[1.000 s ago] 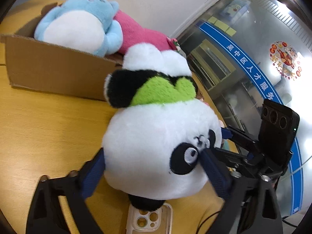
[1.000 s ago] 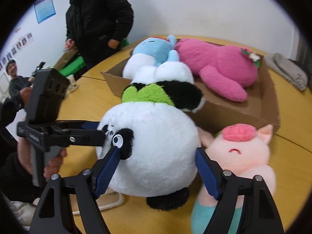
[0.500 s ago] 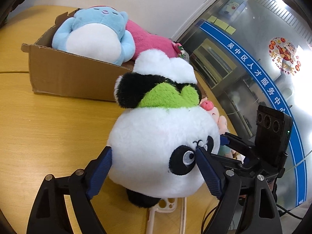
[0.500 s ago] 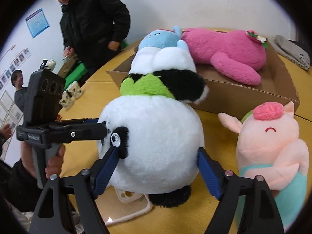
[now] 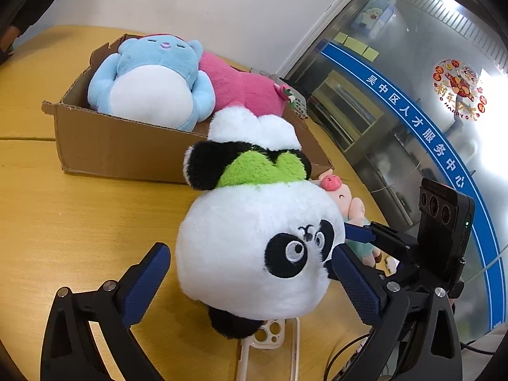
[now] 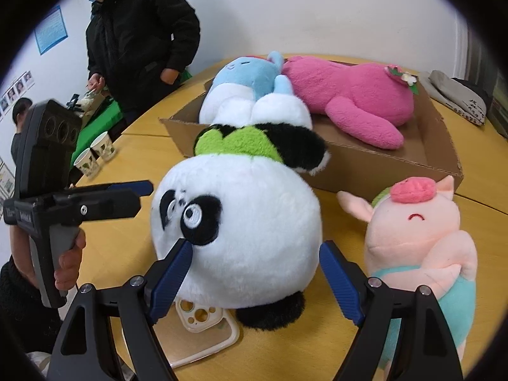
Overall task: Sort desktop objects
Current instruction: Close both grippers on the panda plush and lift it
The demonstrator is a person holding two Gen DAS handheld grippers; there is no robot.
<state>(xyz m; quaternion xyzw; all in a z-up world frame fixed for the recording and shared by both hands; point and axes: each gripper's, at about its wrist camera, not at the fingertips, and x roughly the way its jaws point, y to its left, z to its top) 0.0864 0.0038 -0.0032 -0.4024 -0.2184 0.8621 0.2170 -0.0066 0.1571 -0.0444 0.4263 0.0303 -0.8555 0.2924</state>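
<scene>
A round white panda plush (image 5: 254,222) (image 6: 247,209) with a green and black collar sits over a phone case (image 6: 203,327) on the wooden table. My right gripper (image 6: 256,244) has a pad against each side of the panda's head and is shut on it. My left gripper (image 5: 251,249) straddles the panda from another side and is open. A sliver of table shows beside its left pad (image 5: 149,279). Behind stands a cardboard box (image 5: 120,149) (image 6: 381,165) holding a blue plush (image 5: 152,79) and a pink plush (image 6: 349,95).
A pink pig plush (image 6: 419,231) (image 5: 346,200) stands on the table right of the panda, in front of the box. Two paper cups (image 6: 95,155) sit at the far left edge. A person in a black jacket (image 6: 139,41) stands beyond. A grey cloth (image 6: 457,95) lies behind the box.
Both cameras have risen and now look down into the box more. The panda keeps its place between the right fingers. The left fingers have spread slightly, leaving a gap at the left pad.
</scene>
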